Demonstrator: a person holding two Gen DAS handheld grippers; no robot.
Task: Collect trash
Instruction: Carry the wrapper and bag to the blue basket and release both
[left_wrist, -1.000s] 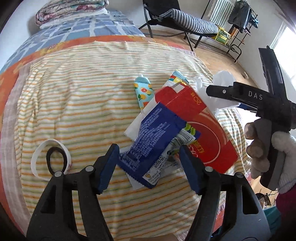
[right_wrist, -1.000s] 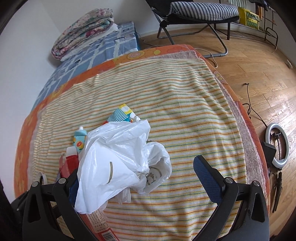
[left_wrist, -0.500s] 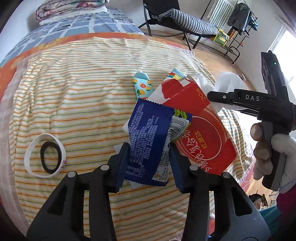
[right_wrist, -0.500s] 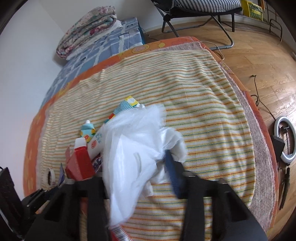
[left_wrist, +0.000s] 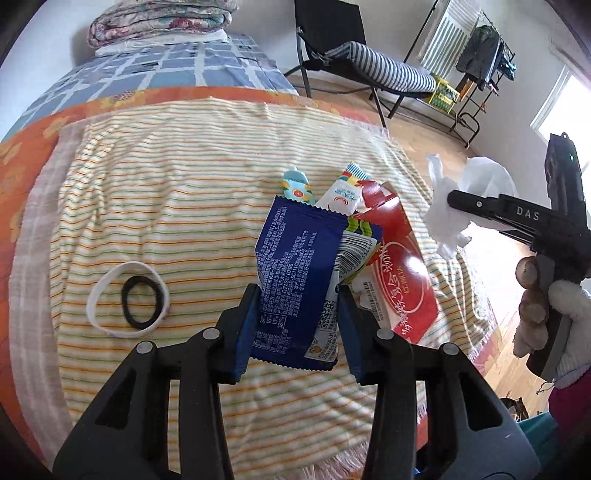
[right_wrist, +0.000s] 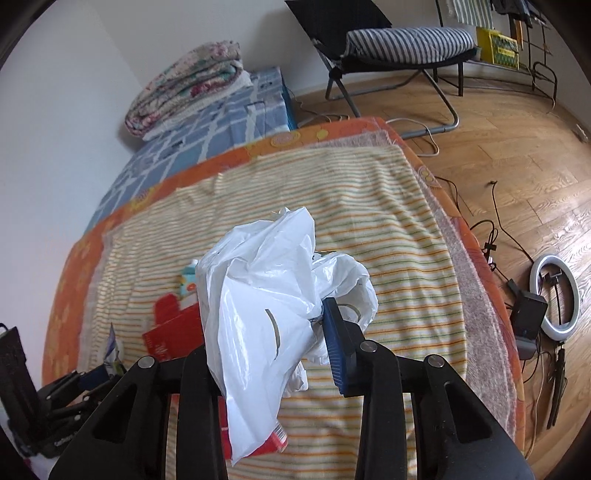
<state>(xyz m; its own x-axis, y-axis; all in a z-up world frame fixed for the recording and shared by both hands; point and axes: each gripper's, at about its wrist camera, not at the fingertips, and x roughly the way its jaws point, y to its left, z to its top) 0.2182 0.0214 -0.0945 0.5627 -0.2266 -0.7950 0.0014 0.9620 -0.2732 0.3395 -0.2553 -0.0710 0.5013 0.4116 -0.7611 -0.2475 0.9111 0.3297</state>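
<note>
My left gripper (left_wrist: 295, 325) is shut on a blue snack wrapper (left_wrist: 295, 266) and holds it lifted above the striped blanket (left_wrist: 184, 206). Behind it lie a red carton (left_wrist: 402, 273), a white sachet (left_wrist: 341, 195) and a small teal tube (left_wrist: 295, 186). My right gripper (right_wrist: 273, 332) is shut on a crumpled white plastic bag (right_wrist: 269, 306) and holds it above the blanket (right_wrist: 388, 236). The bag also shows in the left wrist view (left_wrist: 458, 206), right of the red carton. The red carton (right_wrist: 170, 328) shows left of the bag.
A white ring with a black hair band inside (left_wrist: 129, 295) lies on the blanket at left. Folded quilts (left_wrist: 162, 22) sit on a blue checked cover behind. A striped folding chair (right_wrist: 399, 48) and a ring light with cables (right_wrist: 554, 295) stand on the wooden floor.
My left gripper closed on the blue wrapper and lifted it. My right gripper closed on the white bag and raised it off the blanket.
</note>
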